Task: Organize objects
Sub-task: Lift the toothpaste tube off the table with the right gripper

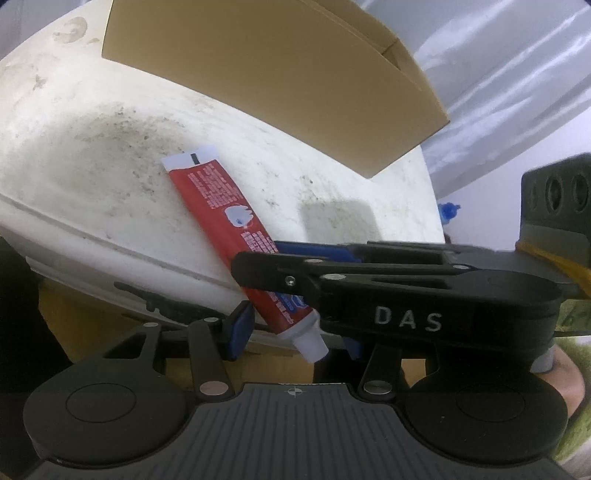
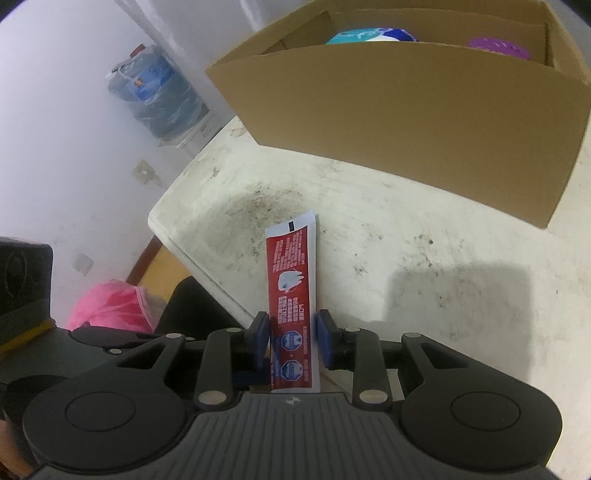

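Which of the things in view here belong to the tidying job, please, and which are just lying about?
Part of the job:
- toothpaste tube, held in the right gripper
- left gripper, around the tube's cap end
- cardboard box

Just lying about:
- water bottle
- pink bag
- table

"DAS" in pale letters on the right gripper (image 1: 291, 282) arm

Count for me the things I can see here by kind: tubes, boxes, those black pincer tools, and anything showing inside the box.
Toothpaste tube: 1
Cardboard box: 1
Items showing inside the box: 2, a teal and blue one and a purple one; what they are cannot be told
Pincer tools: 2, the right gripper and the left gripper
Total: 6
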The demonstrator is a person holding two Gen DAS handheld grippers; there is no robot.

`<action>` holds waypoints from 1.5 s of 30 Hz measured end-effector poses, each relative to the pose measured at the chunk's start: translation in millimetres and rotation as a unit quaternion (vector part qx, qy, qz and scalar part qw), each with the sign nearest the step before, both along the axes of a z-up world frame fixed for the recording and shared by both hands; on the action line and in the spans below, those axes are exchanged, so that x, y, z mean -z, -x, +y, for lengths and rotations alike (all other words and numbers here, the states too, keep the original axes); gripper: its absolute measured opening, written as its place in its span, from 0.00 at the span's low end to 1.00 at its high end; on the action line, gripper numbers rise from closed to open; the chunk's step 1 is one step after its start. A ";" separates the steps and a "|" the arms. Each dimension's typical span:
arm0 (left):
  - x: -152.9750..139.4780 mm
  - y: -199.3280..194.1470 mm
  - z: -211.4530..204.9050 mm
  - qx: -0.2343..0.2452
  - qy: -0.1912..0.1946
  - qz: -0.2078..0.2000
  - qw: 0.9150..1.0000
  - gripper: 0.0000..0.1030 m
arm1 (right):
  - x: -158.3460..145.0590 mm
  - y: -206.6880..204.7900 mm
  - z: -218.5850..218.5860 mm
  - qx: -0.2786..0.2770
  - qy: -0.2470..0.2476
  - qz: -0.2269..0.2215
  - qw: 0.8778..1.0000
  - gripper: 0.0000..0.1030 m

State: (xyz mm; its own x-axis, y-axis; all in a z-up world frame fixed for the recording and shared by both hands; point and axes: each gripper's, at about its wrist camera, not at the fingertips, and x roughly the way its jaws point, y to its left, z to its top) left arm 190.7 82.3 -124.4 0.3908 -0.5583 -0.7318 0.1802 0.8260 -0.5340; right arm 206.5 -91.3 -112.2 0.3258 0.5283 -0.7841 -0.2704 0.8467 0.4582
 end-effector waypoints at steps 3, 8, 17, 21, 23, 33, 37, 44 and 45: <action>1.4 -0.7 2.5 0.000 0.008 0.003 1.000 0.48 | 3.6 0.6 -9.6 0.022 -0.027 0.017 0.999 0.29; 2.6 -0.6 3.3 0.002 -0.003 0.009 1.000 0.49 | 9.0 0.3 -24.2 0.048 -0.065 0.042 0.996 0.28; 12.3 -2.6 -1.6 0.008 -0.004 0.034 0.999 0.49 | 21.8 1.5 -38.1 0.084 -0.121 0.084 0.985 0.25; 14.7 -4.5 -5.2 0.010 0.000 0.035 0.999 0.49 | 27.2 3.8 -41.1 0.098 -0.142 0.099 0.980 0.25; 14.2 -3.5 -5.1 0.011 -0.001 0.032 0.999 0.48 | 29.8 5.8 -43.1 0.103 -0.150 0.104 0.978 0.25; 11.4 1.7 -7.7 0.020 -0.012 0.025 0.999 0.44 | 41.0 12.3 -41.9 0.119 -0.179 0.126 0.969 0.28; 9.9 2.6 -15.7 0.024 -0.025 0.013 0.999 0.44 | 41.2 15.3 -41.5 0.125 -0.183 0.121 0.968 0.28; 1.2 7.7 -23.4 0.025 -0.056 -0.022 0.998 0.40 | 39.4 18.7 -46.5 0.127 -0.202 0.110 0.965 0.29; -0.1 8.7 -23.9 0.026 -0.060 -0.026 0.998 0.40 | 38.8 19.0 -46.5 0.127 -0.205 0.109 0.964 0.29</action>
State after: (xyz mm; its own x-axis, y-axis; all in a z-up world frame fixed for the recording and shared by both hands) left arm 182.0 58.3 -124.3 0.4040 -0.4886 -0.7733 0.2490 0.8722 -0.4210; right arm 187.5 -137.8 -151.0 0.3365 0.7327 -0.5916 0.0634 0.6092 0.7905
